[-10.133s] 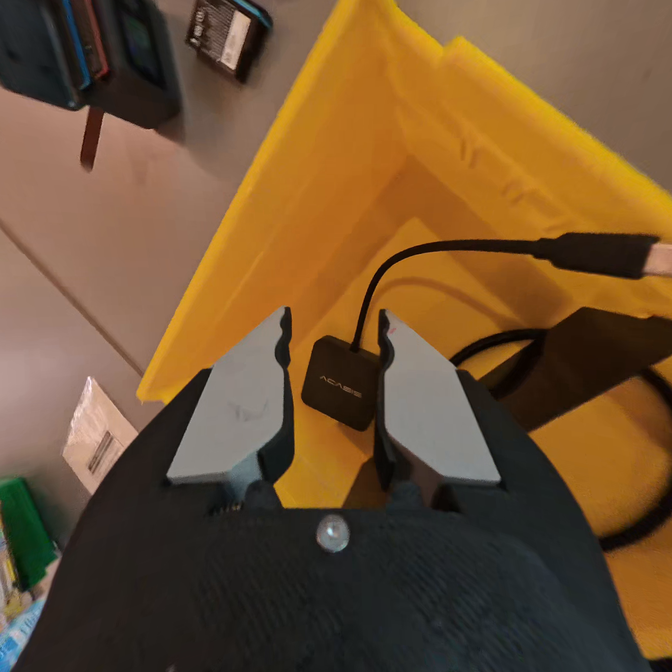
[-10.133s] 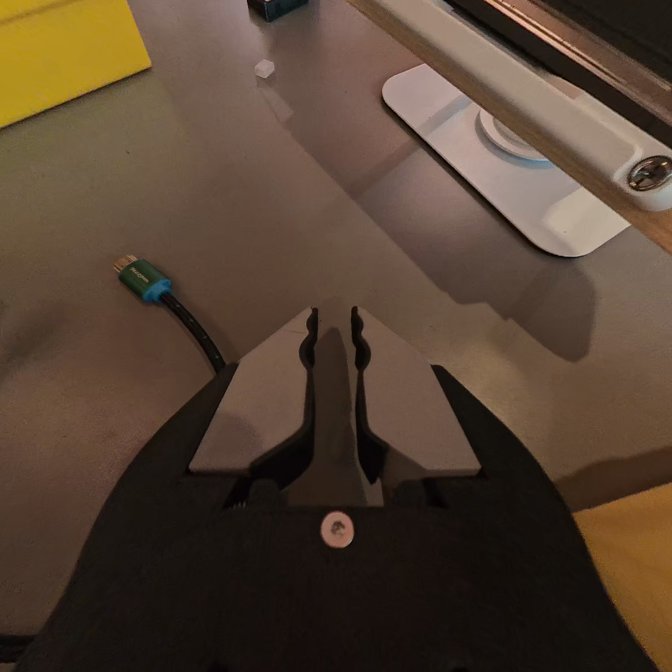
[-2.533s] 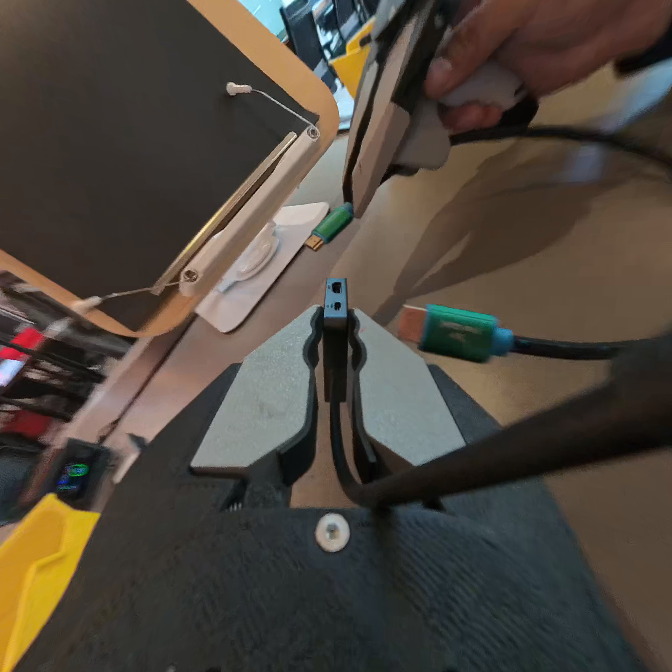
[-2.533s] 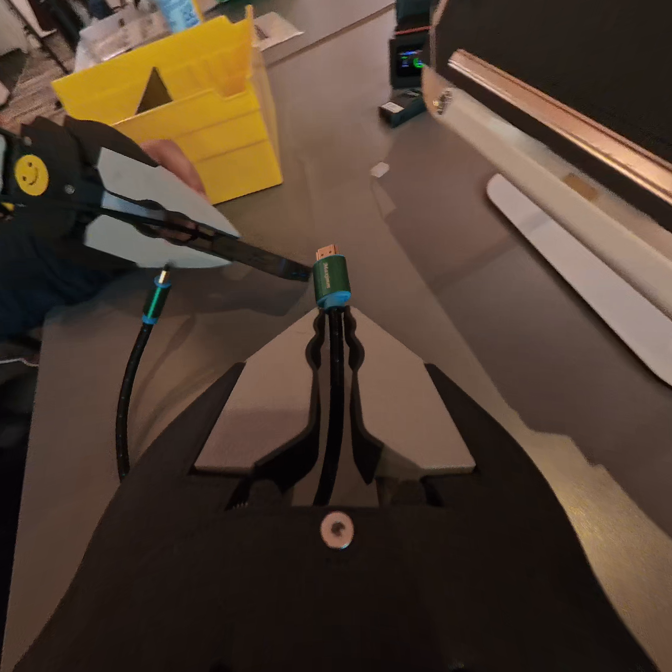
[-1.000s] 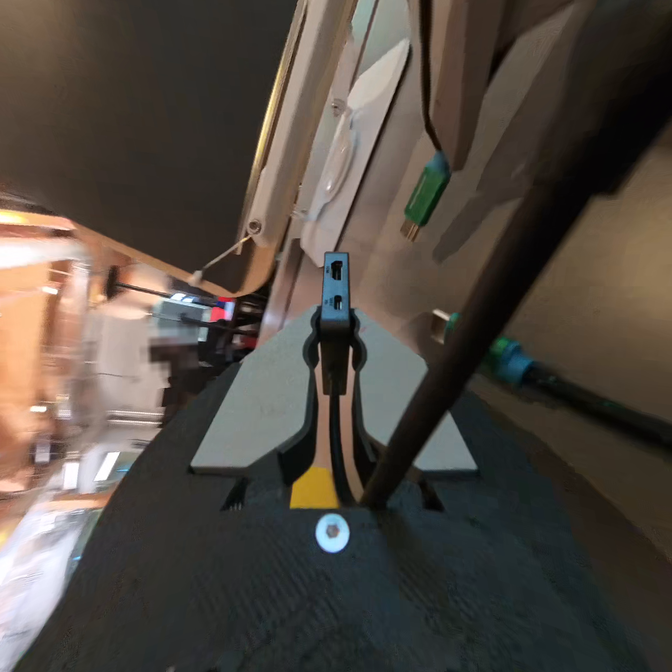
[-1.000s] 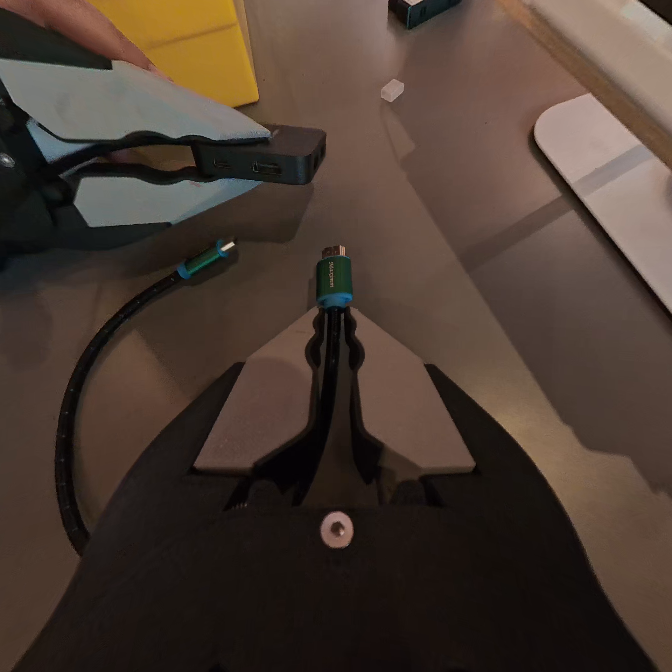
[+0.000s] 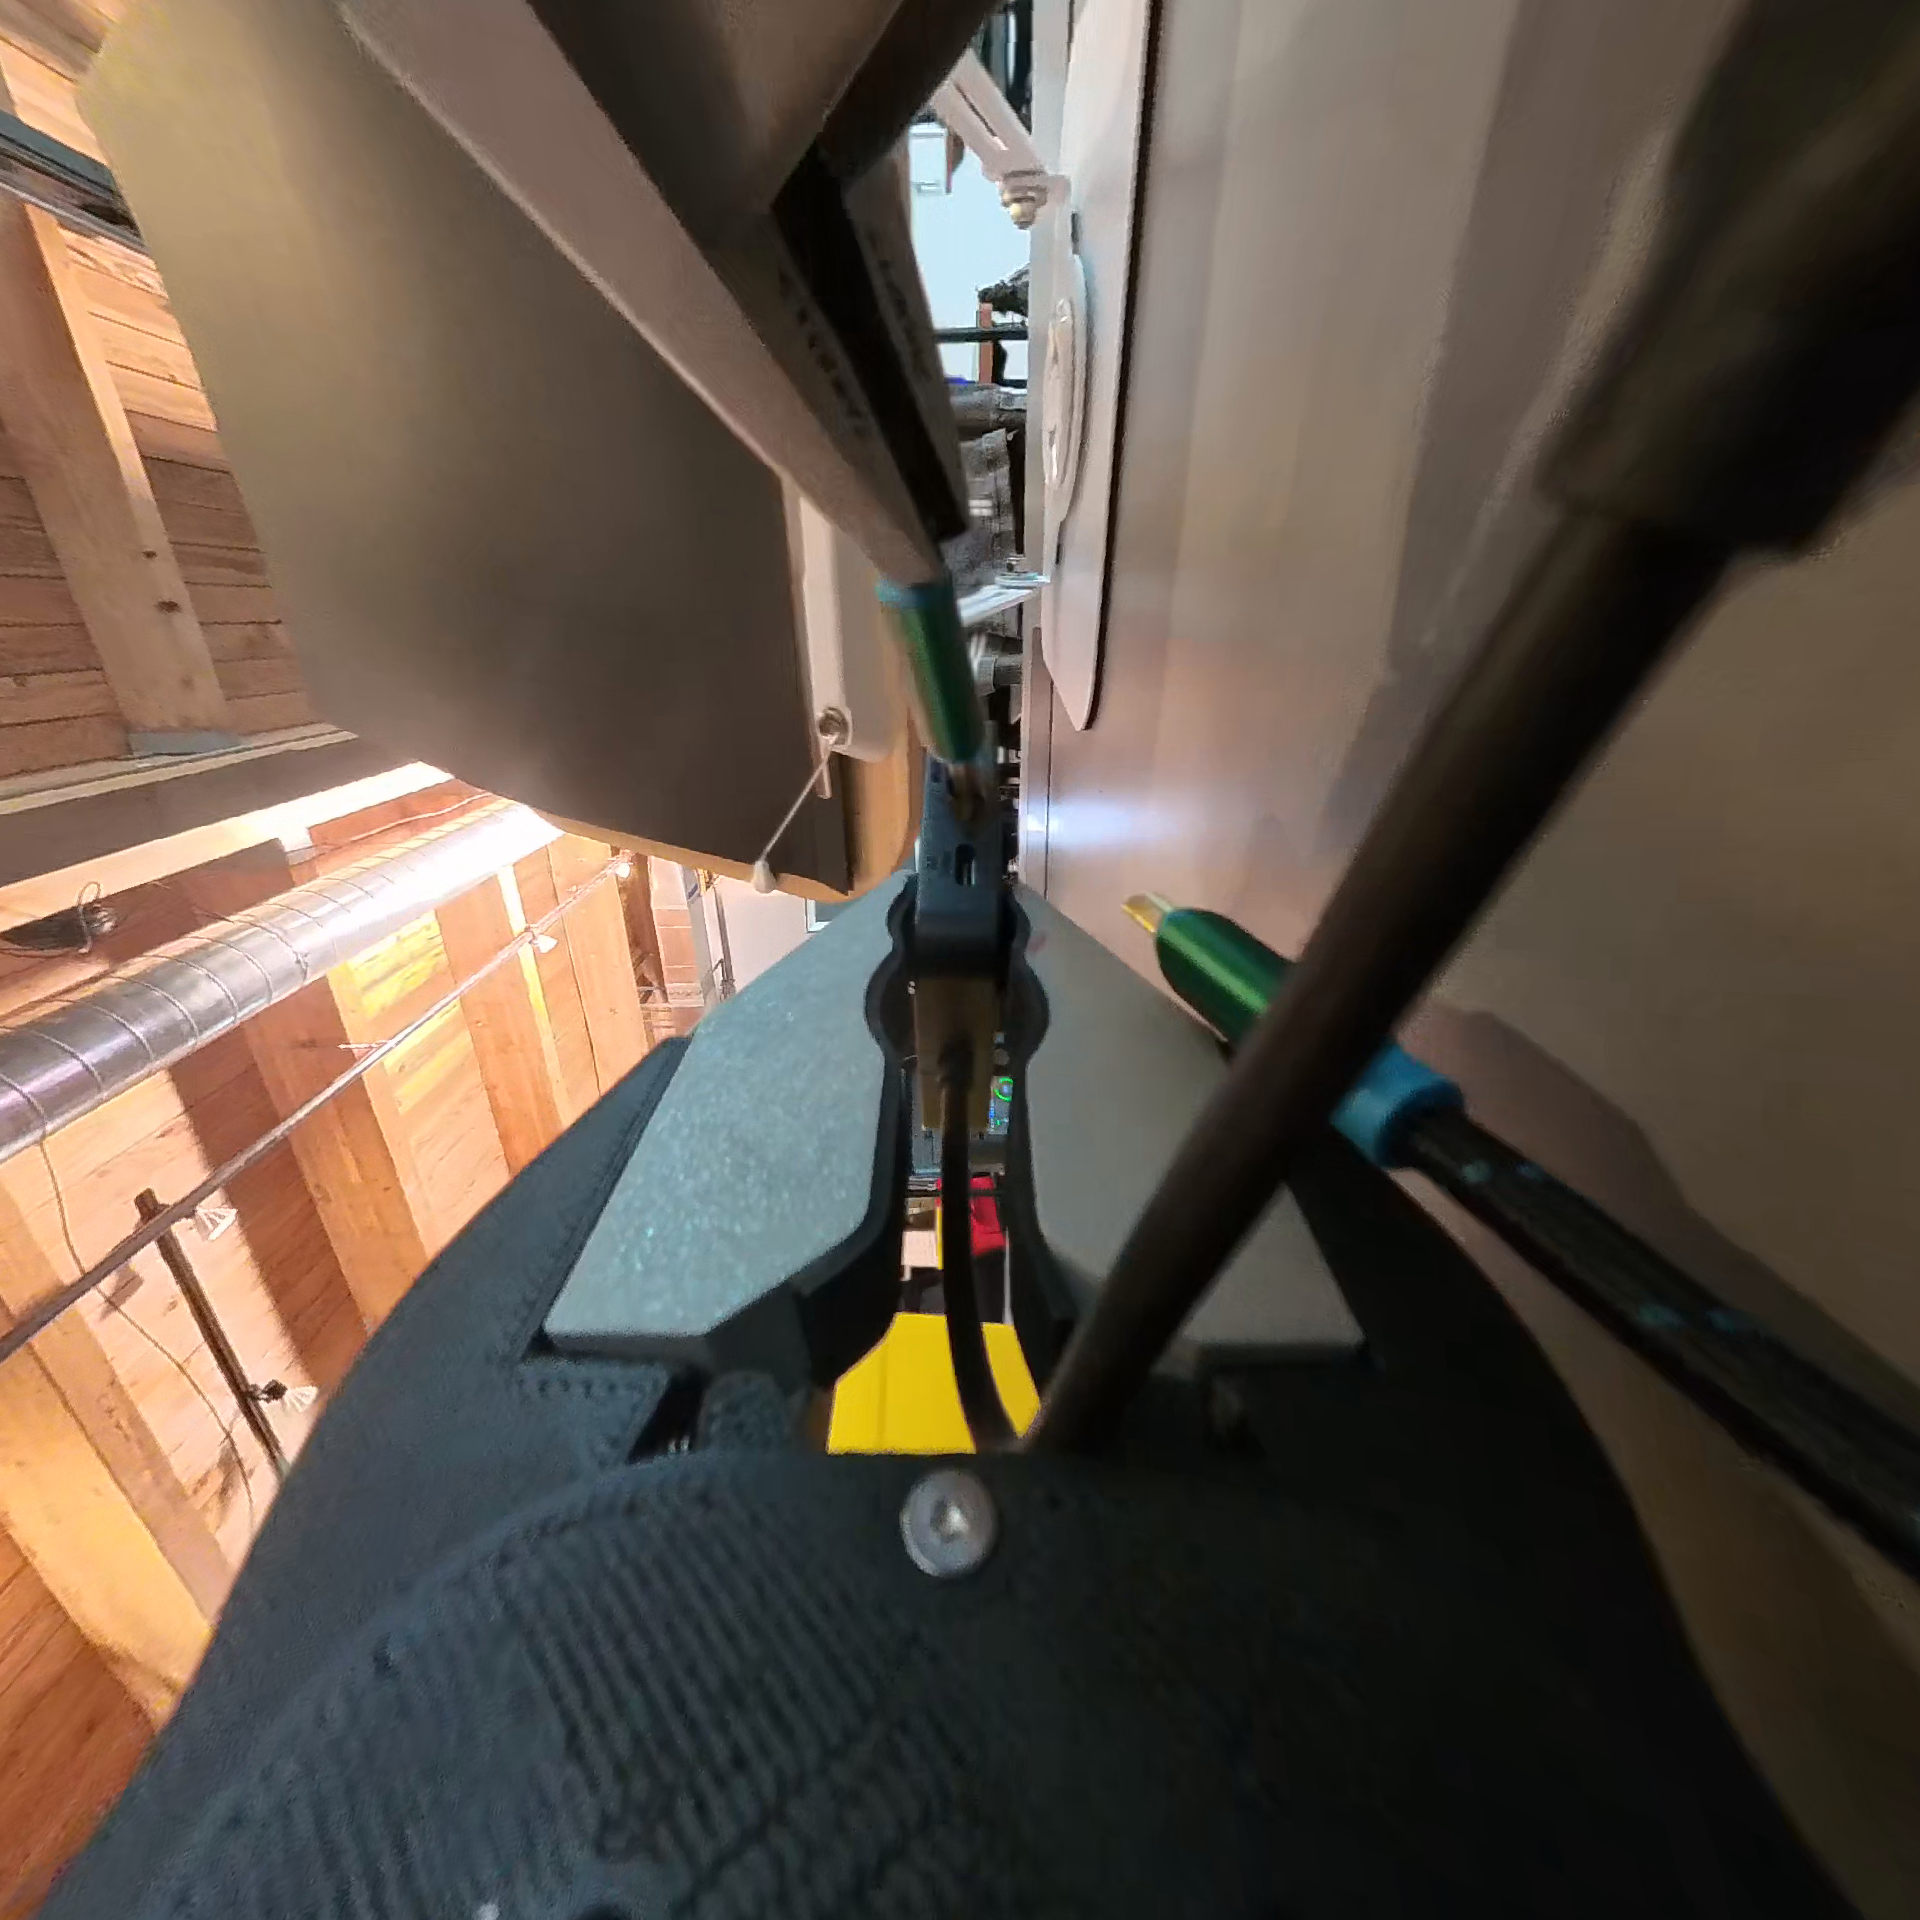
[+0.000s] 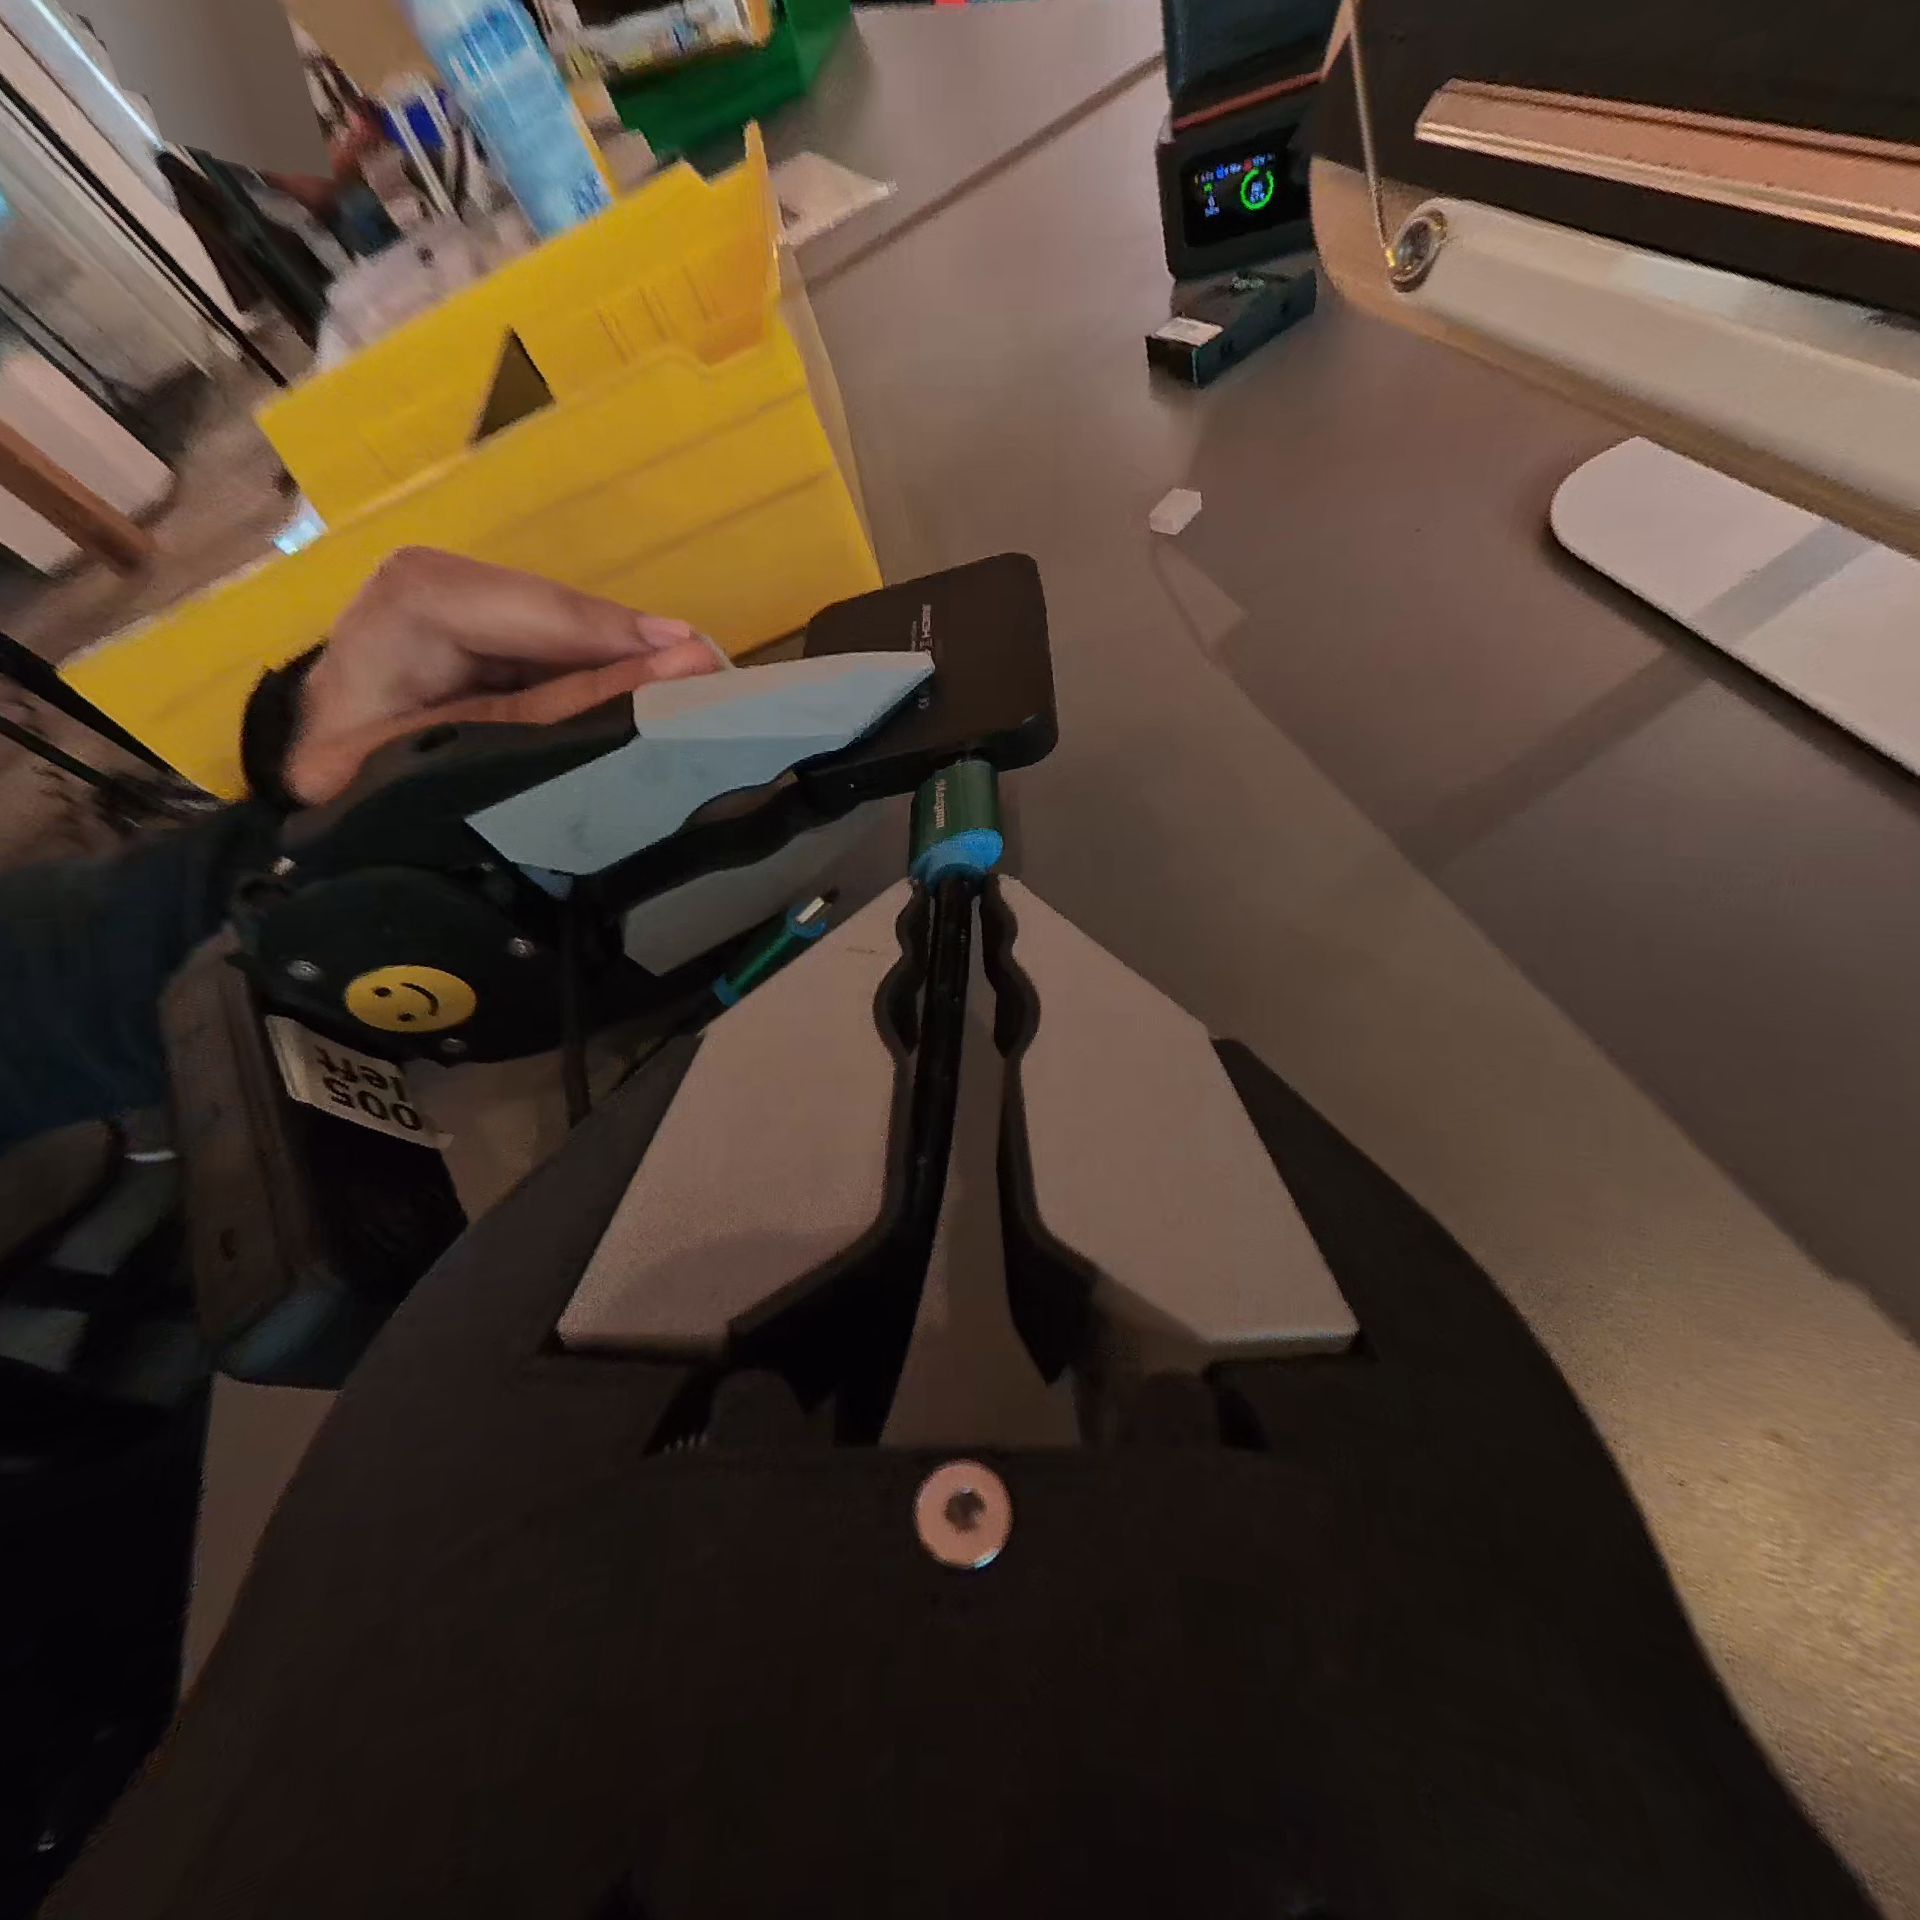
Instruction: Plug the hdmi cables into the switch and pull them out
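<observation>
Lining up nose to port, the green plug (image 8: 954, 805) sits straight ahead of the right gripper (image 8: 948, 940), its length along the fingers, tip touching the switch (image 8: 961, 649) edge. The right gripper is clamped on the cable (image 8: 935, 1049) just behind the plug; the left gripper (image 7: 961, 940) pinches the switch, held above the table (image 8: 1455, 831). A second plug (image 8: 774, 951) lies below.
</observation>
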